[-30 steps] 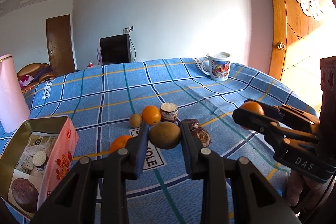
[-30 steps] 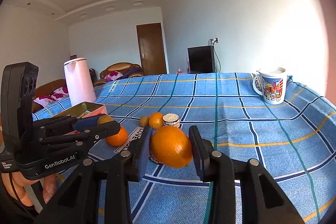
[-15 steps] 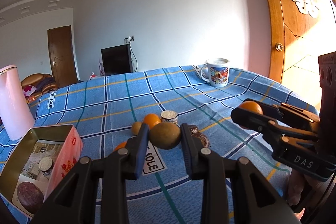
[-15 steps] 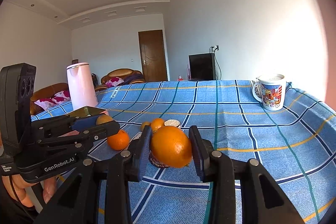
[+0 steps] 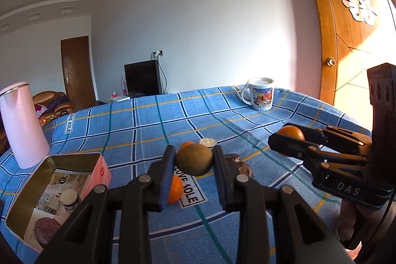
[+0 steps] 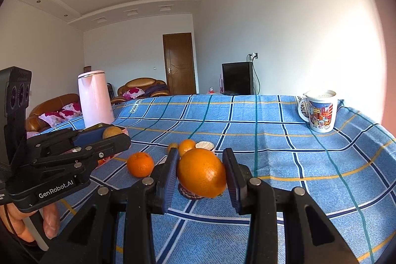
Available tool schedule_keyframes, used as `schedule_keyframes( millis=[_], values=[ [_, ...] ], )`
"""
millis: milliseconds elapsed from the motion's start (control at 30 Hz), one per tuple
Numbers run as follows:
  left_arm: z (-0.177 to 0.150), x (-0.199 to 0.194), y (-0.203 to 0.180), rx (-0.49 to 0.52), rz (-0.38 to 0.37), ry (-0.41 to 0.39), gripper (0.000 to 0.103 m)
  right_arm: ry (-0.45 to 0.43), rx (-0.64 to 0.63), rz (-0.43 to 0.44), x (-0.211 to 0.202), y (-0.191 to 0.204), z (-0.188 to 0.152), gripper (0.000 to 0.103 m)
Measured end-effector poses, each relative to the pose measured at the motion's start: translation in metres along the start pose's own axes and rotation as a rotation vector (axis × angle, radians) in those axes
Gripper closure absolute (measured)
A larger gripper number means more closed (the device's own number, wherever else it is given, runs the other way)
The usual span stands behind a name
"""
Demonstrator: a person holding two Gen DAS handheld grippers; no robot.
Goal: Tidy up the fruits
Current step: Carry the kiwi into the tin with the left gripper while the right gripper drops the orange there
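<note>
My left gripper [image 5: 194,161] is shut on a brown-green kiwi [image 5: 194,159], held above the blue checked tablecloth [image 5: 148,125]. The right wrist view shows that same gripper [image 6: 116,137] at the left, with the kiwi [image 6: 111,132] at its tip. My right gripper [image 6: 201,173] is shut on a large orange [image 6: 201,172] and also stands off the table. It shows in the left wrist view [image 5: 281,140], at the right, gripping the orange [image 5: 290,133]. On the cloth lie a loose orange [image 6: 140,164], a smaller orange [image 6: 186,146] and a small kiwi [image 6: 172,147].
An open tin box [image 5: 57,187] with snacks inside stands at the near left. A pink kettle [image 6: 95,99] is behind it, and a printed mug [image 6: 319,110] at the far right. A white-lidded jar [image 6: 205,145] and dark round pastries [image 5: 241,167] lie among the fruit.
My left gripper has tipped upward a little with the kiwi, so the table items sit lower in its view. The right gripper has hardly moved.
</note>
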State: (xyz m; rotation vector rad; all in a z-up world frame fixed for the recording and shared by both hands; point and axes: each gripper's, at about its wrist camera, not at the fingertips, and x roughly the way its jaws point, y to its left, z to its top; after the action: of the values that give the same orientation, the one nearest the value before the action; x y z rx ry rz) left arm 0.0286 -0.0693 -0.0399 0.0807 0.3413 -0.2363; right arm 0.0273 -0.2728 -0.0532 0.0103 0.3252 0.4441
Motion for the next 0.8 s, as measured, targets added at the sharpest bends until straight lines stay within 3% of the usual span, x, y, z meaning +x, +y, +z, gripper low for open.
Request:
schedule_keyframes(
  millis=[467, 800],
  values=[
    [-0.008, -0.02, 0.115, -0.181, 0.194, 0.037, 0.071, 0.074, -0.099, 0.22, 0.052, 0.091, 0.046, 0.065],
    [-0.021, -0.029, 0.187, -0.286, 0.306, 0.068, 0.071, 0.169, -0.17, 0.353, 0.105, 0.167, 0.05, 0.065]
  ],
)
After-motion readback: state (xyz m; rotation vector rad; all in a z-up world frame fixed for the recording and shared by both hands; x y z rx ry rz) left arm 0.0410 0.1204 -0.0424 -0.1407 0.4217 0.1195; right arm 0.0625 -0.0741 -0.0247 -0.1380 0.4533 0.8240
